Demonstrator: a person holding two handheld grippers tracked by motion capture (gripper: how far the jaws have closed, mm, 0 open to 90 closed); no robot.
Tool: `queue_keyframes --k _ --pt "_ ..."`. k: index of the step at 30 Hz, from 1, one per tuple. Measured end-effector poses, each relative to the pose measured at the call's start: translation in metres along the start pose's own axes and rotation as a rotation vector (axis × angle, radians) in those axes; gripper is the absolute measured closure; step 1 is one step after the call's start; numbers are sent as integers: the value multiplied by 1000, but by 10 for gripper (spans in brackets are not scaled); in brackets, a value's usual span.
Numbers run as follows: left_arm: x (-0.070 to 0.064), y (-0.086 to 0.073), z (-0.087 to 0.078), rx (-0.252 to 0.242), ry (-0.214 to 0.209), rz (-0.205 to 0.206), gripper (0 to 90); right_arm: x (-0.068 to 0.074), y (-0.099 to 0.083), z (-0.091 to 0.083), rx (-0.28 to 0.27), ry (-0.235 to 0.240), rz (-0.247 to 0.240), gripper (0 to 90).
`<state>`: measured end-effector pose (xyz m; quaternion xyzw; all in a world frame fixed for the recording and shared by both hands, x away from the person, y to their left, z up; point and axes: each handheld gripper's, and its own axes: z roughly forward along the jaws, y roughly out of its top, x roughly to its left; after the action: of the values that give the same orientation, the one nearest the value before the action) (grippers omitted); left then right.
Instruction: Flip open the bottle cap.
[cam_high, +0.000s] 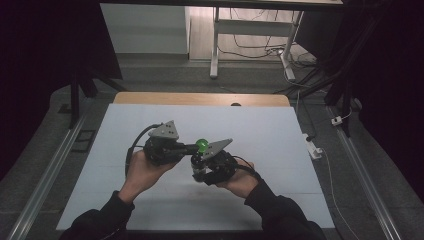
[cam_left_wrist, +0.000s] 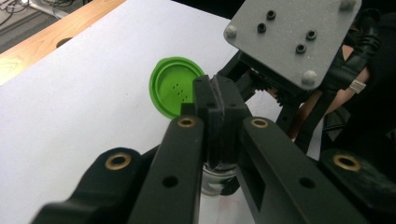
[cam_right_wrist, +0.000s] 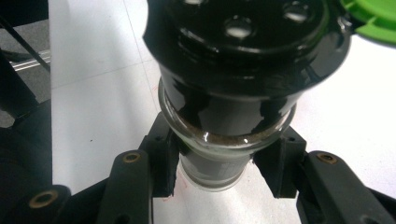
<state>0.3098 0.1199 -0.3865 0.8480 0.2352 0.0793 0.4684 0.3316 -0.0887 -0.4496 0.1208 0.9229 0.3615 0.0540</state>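
From the high view I see both of my claws meeting over the middle of the white bench (cam_high: 260, 130), held up off it: the left claw (cam_high: 192, 147) comes in from the left and the right claw (cam_high: 200, 167) sits just beside it, with a small jar (cam_high: 198, 162) between them and its green flip lid (cam_high: 202, 145) standing open on top. In the left gripper view the left claw (cam_left_wrist: 219, 100) has its jaws drawn nearly together over the black cap (cam_left_wrist: 219, 140) of the jar, pinching something narrow there; the view is crowded, so I would say it grips the cap's edge or the lid hinge, but I cannot be sure which. The green flip lid (cam_left_wrist: 175, 91) hangs open beyond the tips, its inner face with small dimples turned toward the camera. In the right gripper view the right claw (cam_right_wrist: 219, 165) is closed partway on the glass jar (cam_right_wrist: 219, 168), pads pressing its lower body from both sides, the black cap (cam_right_wrist: 243, 42) looming above. My worry is the glass: it is smooth and the pads bear on a narrow band, so if the left claw twists or pulls hard, the jar may rotate or slip out and drop to the bench, spilling its powder through the open holes.
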Motion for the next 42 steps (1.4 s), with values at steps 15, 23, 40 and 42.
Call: queue_keyframes --k 15,23,40,42 --pt "-8 -9 -13 17 12 -4 632 -3 -1 -4 -27 -13 27 531" --pt "-12 -27 -29 15 34 -37 500 -5 -1 -6 -38 -12 41 530" --pt "-21 -73 -59 -19 73 -134 220 -9 -1 -9 -48 -25 48 530" --pt "-23 -80 -63 -29 77 -138 209 -9 -1 -10 -49 -28 49 530"
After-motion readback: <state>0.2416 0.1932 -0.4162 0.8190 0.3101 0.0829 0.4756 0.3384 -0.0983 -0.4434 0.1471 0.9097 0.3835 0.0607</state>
